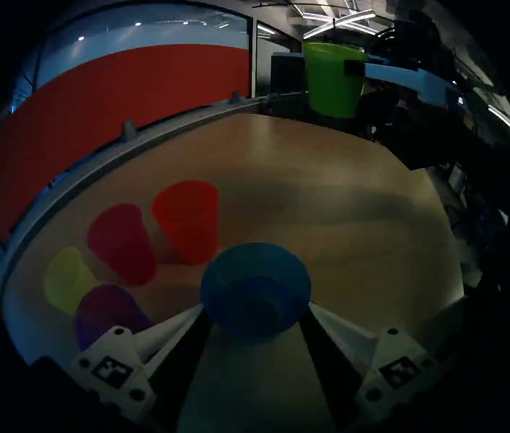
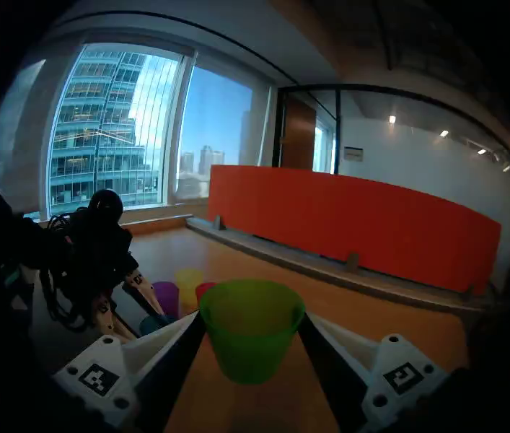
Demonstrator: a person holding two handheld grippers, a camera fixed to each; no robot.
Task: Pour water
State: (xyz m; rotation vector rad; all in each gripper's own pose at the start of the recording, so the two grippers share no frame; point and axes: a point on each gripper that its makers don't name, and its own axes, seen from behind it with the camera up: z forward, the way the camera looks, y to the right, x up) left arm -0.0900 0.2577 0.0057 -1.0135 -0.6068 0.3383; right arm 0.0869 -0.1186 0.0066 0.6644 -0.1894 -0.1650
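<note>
My left gripper [image 1: 255, 310] is shut on a blue cup [image 1: 255, 289], held just above the wooden table [image 1: 341, 202]; I look down into its mouth and cannot tell whether it holds water. My right gripper [image 2: 252, 321] is shut on a green cup [image 2: 251, 332], which is upright. In the left gripper view the green cup [image 1: 334, 78] hangs high over the table's far end. The right gripper view also has the left gripper [image 2: 135, 292], held in a dark-gloved hand, low at the left with the blue cup [image 2: 150, 325].
A red cup [image 1: 187, 219], a crimson cup [image 1: 121, 242], a yellow cup [image 1: 67, 278] and a purple cup [image 1: 107, 312] stand left of the blue cup. An orange partition [image 1: 132, 94] runs along the table's far side. Large windows [image 2: 110, 130] lie beyond.
</note>
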